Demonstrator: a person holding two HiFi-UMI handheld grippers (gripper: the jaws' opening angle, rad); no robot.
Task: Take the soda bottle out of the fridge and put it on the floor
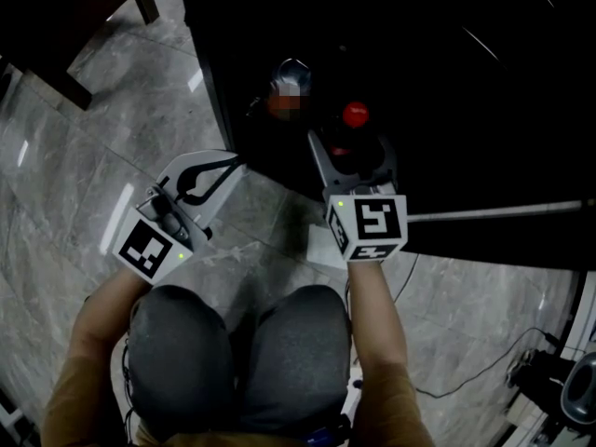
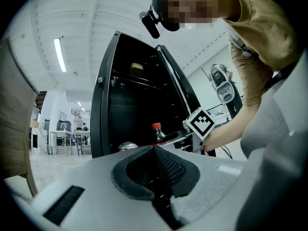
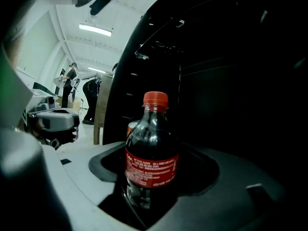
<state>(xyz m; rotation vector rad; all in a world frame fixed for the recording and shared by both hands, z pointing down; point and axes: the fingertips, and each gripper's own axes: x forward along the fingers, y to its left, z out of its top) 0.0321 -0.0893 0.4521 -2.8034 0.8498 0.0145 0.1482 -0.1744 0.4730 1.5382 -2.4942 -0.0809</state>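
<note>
Soda bottle [image 3: 150,150] base hidden inside right tool [image 1: 347,149].

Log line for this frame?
right gripper: jaws shut on red-capped dark plastic soda bottle, upright | left gripper: jaws together, empty | black fridge: open | bottle not yet on grey tiled floor

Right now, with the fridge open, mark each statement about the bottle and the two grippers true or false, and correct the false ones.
1. The right gripper is shut on the soda bottle. True.
2. The bottle's cap is blue. False: it is red.
3. The left gripper grips the bottle too. False: its jaws are together on nothing.
4. The bottle stands upright. True.
</note>
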